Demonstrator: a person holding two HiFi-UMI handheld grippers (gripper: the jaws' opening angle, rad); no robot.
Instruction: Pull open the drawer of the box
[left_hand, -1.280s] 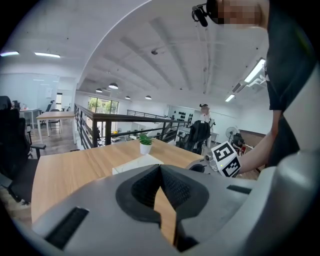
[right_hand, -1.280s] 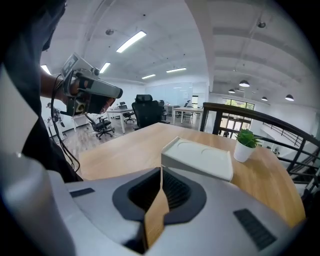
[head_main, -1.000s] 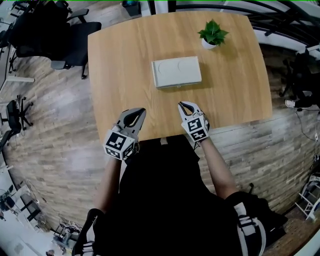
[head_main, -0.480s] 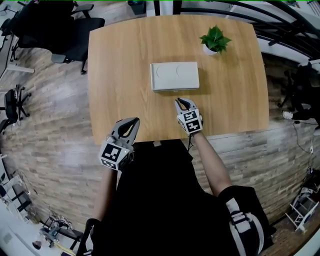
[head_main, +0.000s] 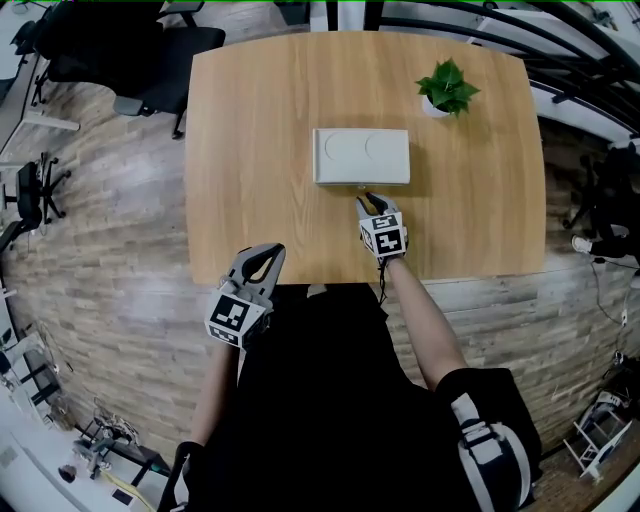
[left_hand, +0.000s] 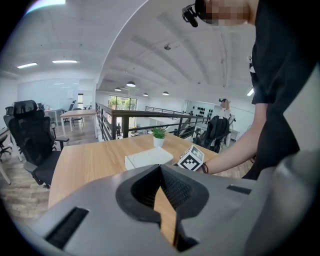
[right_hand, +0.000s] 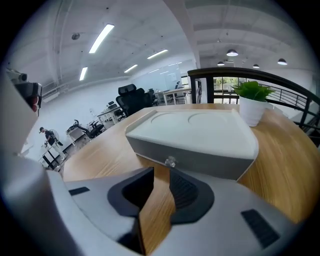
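Wooden table (head_main: 250, 150) in an open office, with black chairs (head_main: 120, 60) at the far left corner and a small potted plant (head_main: 447, 87) near the far right one. Pale, flat box (head_main: 360, 157) lies mid-table, its drawer front facing the person and, by all signs, shut. Right gripper (head_main: 370, 200) sits just short of that front, jaws slightly parted and empty, the gap in line with the small clear knob (right_hand: 170, 161) at the middle of the front face. Left gripper (head_main: 265, 252) hangs at the near table edge, well apart from the box, tips together on nothing. Assessment: the box looks like light, rigid plastic and may slide on the smooth wood when pulled. The knob is the only hold, and being small and glossy it is likely slippery, so it calls for a squarely centred pinch. Not verifiable: the drawer's seams, its contents, any feet under the box. From the head view the knob is hard to make out at the gripper's tips.
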